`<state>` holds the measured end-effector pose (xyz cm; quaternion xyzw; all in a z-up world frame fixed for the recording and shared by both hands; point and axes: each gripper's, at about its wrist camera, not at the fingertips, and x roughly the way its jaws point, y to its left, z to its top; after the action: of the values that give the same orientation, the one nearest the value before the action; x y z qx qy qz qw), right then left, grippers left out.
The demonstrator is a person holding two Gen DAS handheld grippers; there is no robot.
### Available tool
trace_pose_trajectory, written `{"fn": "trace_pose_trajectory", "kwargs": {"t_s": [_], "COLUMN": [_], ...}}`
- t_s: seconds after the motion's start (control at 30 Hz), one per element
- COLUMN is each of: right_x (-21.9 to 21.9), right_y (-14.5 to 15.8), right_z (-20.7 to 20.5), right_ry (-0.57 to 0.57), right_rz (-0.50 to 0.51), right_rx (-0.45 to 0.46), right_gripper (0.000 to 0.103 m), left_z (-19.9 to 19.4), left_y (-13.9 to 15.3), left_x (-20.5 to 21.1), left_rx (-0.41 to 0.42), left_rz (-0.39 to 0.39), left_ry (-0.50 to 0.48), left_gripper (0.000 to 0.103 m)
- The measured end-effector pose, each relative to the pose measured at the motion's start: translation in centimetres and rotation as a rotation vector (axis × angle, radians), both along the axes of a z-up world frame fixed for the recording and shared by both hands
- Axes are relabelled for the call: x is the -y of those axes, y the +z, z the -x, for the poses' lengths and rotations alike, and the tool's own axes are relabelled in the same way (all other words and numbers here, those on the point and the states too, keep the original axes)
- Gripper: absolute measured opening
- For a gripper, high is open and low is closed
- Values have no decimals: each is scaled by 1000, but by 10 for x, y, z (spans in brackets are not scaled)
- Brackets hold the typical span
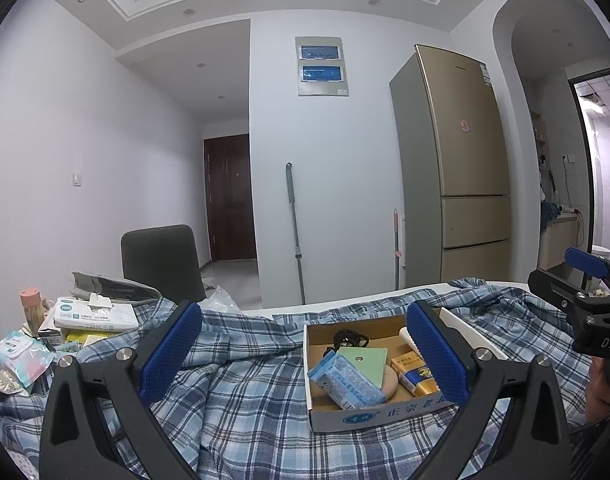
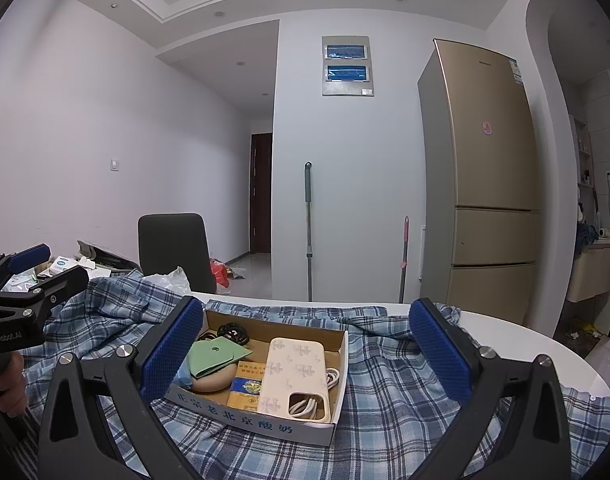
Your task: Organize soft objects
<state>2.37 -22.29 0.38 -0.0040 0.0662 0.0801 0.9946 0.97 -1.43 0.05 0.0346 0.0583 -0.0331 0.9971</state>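
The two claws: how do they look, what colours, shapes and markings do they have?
Both are alike. The left claw and the right claw each have black, angular plastic arms with round silver bolts and blue, dimple-textured finger pads. White letters mark the bodies: "GenRobot.AI" on the left one, "DAS" on the right one. No cables show.

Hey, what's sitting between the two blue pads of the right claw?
In the right wrist view, the open right claw frames a cardboard box holding a cream phone case, resting on the plaid shirt.

"GenRobot.AI" stands on the left claw (image 2: 27, 276) body; the cardboard box (image 2: 265, 420) front reads "北京老北京酸奶".
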Motion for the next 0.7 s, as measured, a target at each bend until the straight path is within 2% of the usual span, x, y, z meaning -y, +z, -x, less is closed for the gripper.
{"fn": "trace_pose_trajectory", "kwargs": {"t_s": [0.7], "right_x": [2], "right_y": [0], "right_z": [0], "right_ry": [-5], "right_rz": [-4], "right_rx": [-4], "right_gripper": [103], "left_z": [-2], "left_y": [-1], "left_x": [-2], "left_rx": [-16], "left_rz": [8], "left_ry": [2], "left_gripper": [103]}}
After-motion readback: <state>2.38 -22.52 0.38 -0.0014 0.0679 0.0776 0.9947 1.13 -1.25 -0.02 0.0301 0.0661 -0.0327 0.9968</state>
